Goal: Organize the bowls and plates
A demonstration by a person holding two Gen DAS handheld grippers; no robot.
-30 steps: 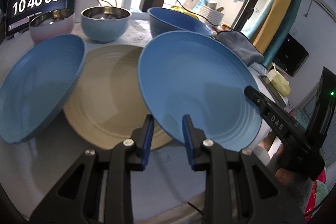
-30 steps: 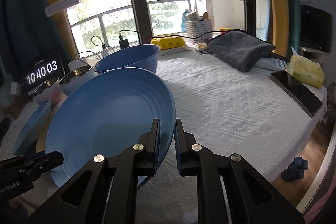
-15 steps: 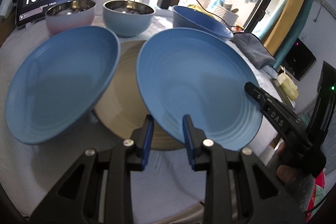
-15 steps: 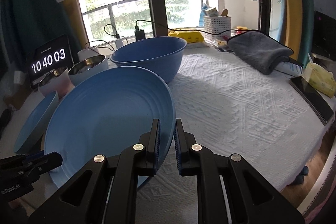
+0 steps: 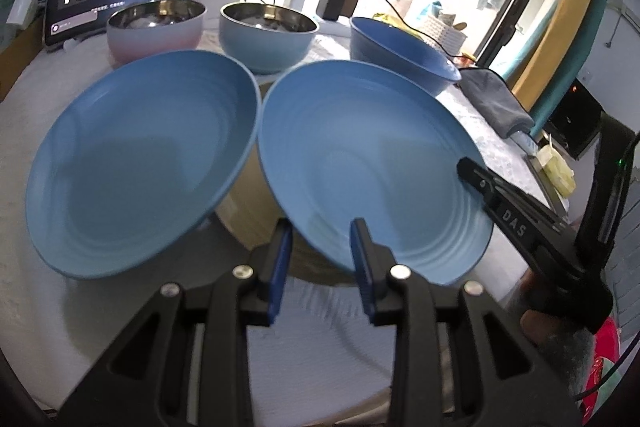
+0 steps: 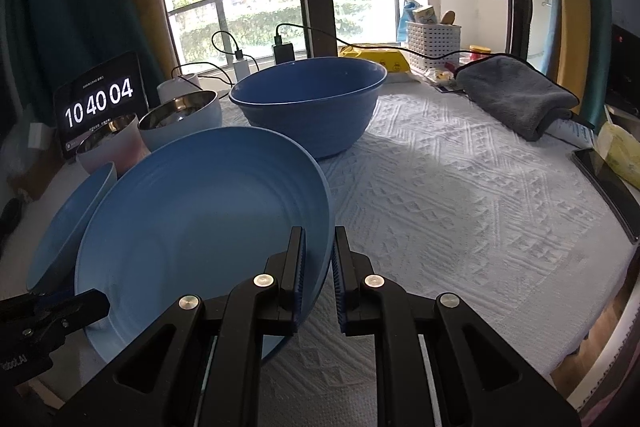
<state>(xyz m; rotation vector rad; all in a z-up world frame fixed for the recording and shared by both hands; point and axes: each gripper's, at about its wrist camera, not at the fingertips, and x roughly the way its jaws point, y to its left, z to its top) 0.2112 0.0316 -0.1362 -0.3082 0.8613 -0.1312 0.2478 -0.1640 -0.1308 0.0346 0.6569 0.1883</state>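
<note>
My right gripper point(image 6: 319, 267) is shut on the right rim of a blue plate point(image 6: 200, 231) and holds it tilted above the table; the same plate point(image 5: 368, 163) fills the middle of the left wrist view. My left gripper point(image 5: 320, 259) is open and empty, its fingers on either side of that plate's near rim. A second blue plate point(image 5: 140, 163) leans at the left, over a beige plate point(image 5: 248, 203) lying flat under both. Behind stand a pink steel bowl point(image 5: 154, 31), a light-blue steel bowl point(image 5: 268, 35) and a big blue bowl point(image 6: 308, 99).
A tablet clock point(image 6: 100, 103) stands at the back left with chargers and cables. A grey towel point(image 6: 516, 95), a white basket point(image 6: 432, 43), a yellow packet point(image 6: 376, 61) and a dark phone point(image 6: 608, 187) lie on the white tablecloth point(image 6: 460, 211) to the right.
Both wrist views have drawn closer to the back bowls and clock. The left blue plate now overlaps more of the beige plate. The right gripper keeps its hold on the plate.
</note>
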